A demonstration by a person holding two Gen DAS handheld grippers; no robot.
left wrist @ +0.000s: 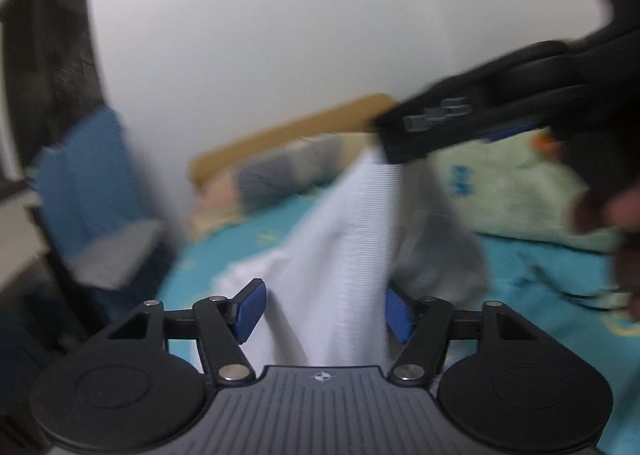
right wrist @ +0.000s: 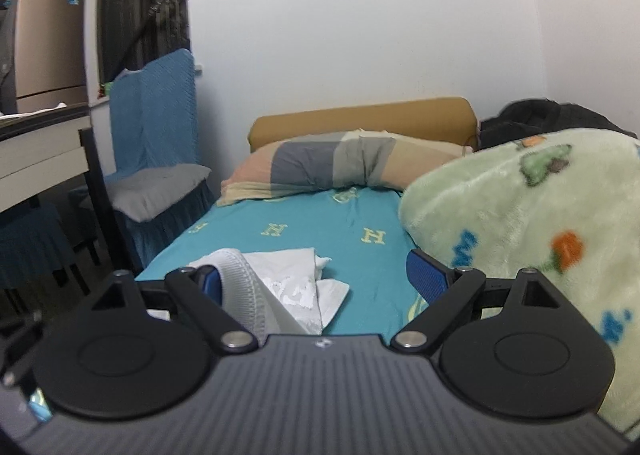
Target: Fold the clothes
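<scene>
- A white ribbed knit garment (left wrist: 344, 255) hangs stretched in the air above the bed's turquoise sheet printed with yellow letters (right wrist: 320, 223), with its lower folds trailing onto that sheet.
- In the left wrist view the other black gripper, the right gripper (left wrist: 390, 143), meets the garment's top edge. The blur hides whether its fingers actually pinch it, and the right wrist view shows its blue pads standing wide apart, the ribbed edge draped against the left one.
- The left gripper (left wrist: 324, 311) sits lower with its fingers spread; cloth runs between the blue pads without being squeezed.
- Lifting one end this way lets the cloth drop straight, probably to find an edge for a fold.
- A pale green fleece blanket with cartoon prints (right wrist: 520, 223) crowds one side, leaving a narrow strip of bed for laying the garment out.
</scene>
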